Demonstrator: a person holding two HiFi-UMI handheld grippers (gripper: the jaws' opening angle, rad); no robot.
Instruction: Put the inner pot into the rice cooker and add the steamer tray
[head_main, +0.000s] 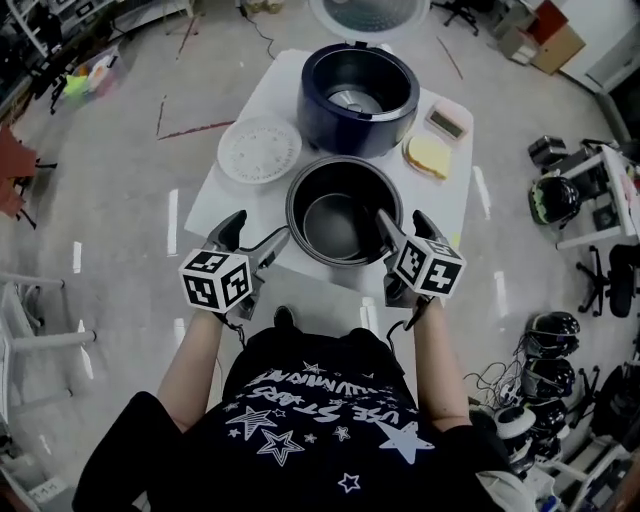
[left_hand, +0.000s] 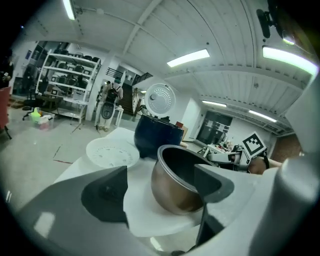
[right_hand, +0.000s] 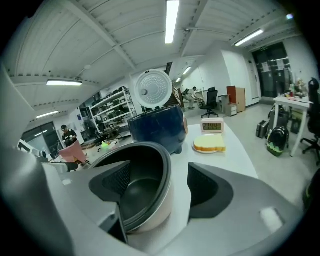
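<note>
The metal inner pot (head_main: 340, 212) stands on the white table (head_main: 238, 197), just in front of the dark blue rice cooker (head_main: 356, 95), whose lid (head_main: 370, 10) is up. The white steamer tray (head_main: 259, 150) lies left of the cooker. My right gripper (head_main: 405, 230) is open and straddles the pot's right rim (right_hand: 167, 170), one finger inside, one outside. My left gripper (head_main: 254, 240) is open at the pot's left side, its inner finger (left_hand: 210, 182) close to the pot wall (left_hand: 172, 187). Whether it touches, I cannot tell.
A yellow slice on a small plate (head_main: 430, 155) and a small digital clock (head_main: 446, 120) sit at the table's right. The table's front edge is at my body. Helmets, cables and chairs (head_main: 555, 200) lie on the floor to the right.
</note>
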